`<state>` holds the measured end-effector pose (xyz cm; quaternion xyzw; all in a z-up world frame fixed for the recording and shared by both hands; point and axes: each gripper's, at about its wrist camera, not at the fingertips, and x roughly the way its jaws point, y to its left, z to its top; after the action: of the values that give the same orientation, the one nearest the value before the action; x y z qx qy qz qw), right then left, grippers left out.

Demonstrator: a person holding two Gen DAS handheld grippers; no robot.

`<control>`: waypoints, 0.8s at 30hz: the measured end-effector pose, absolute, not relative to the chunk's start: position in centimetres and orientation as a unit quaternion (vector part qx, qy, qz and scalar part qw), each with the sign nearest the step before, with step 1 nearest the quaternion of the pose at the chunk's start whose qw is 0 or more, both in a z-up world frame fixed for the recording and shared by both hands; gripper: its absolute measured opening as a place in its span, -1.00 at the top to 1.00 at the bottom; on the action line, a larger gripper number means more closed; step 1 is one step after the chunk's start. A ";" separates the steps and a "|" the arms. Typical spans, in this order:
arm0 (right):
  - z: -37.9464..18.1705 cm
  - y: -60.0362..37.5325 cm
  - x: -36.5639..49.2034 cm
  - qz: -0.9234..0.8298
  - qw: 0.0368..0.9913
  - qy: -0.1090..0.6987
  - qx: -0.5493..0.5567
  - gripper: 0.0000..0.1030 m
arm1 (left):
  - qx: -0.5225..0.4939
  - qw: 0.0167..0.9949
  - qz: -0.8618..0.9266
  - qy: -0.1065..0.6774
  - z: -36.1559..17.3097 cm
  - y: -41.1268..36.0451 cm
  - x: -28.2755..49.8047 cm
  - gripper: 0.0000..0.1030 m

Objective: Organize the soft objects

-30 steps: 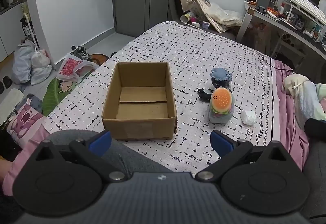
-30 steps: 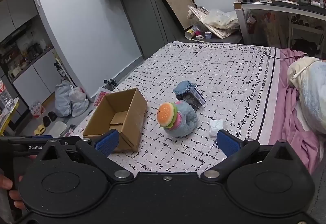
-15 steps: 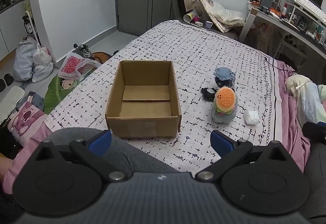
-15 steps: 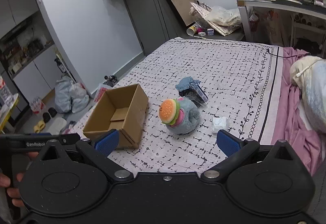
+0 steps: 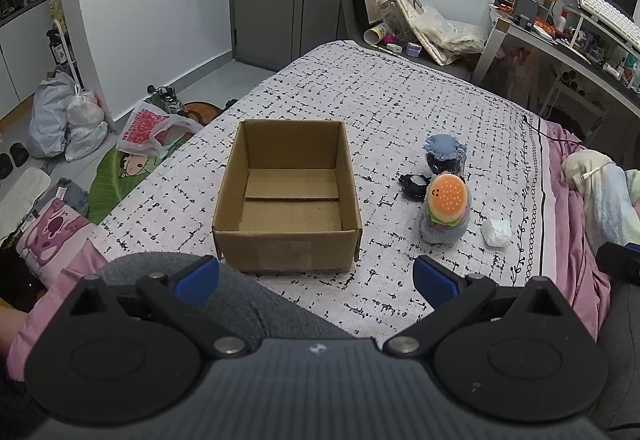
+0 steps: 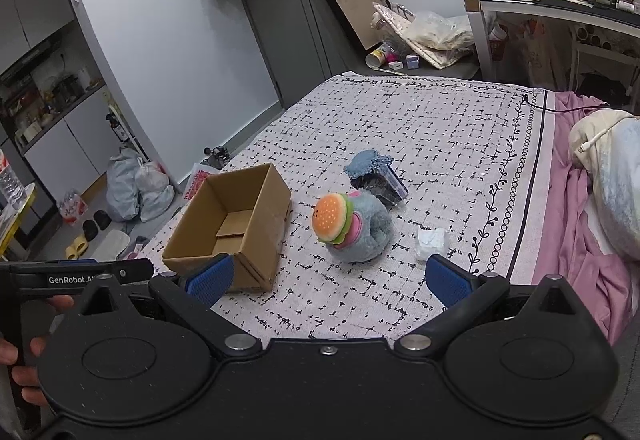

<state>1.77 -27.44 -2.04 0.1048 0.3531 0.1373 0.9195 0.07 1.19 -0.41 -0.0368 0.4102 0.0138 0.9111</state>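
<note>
Seeing one burger plush (image 5: 445, 209) on the bedspread (image 5: 400, 112), burger face toward the box, blue-grey fuzzy body behind it; right wrist view has it (image 6: 350, 226) lying between the box and a white wad. One cardboard box (image 5: 287, 200) sits just left of it, flaps open, nothing inside but its own bottom flaps; apart from the plush, not touching. Same box (image 6: 236, 226) from the right wrist. Behind the plush: one denim-blue soft piece (image 5: 445, 147) on top of a dark item (image 6: 380, 186), can't tell what that is. One small black object (image 5: 414, 184) just beside the plush on the box side. One white crumpled wad (image 5: 496, 232) to its right, near but apart.

My left gripper (image 5: 316, 278): fingers spread wide, nothing between them, hovering short of the box's near wall. My right gripper (image 6: 328, 280): fingers also spread wide, holding nothing, plush ahead of the gap and apart from both pads. Left gripper body (image 6: 76, 278) shows at the right view's left edge
</note>
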 end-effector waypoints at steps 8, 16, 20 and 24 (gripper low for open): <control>-2.1 -27.5 1.9 0.138 0.919 0.355 0.107 -1.00 | -0.035 0.911 0.013 0.410 -0.3 1.3 0.2 -0.99; -2.1 -27.5 1.8 0.137 0.919 0.355 0.105 -1.00 | -0.034 0.912 0.013 0.409 -0.1 1.4 0.3 -0.99; -2.0 -27.5 1.8 0.137 0.919 0.355 0.105 -1.00 | -0.033 0.912 0.013 0.409 -0.1 1.3 0.2 -0.99; -2.0 -27.5 1.9 0.138 0.919 0.354 0.107 -1.00 | -0.033 0.912 0.014 0.409 0.0 1.3 0.2 -0.99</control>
<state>1.87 -27.47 -1.97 0.1075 0.3541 0.1385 0.9186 0.22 1.33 -0.04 -0.0329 0.4087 0.0142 0.9120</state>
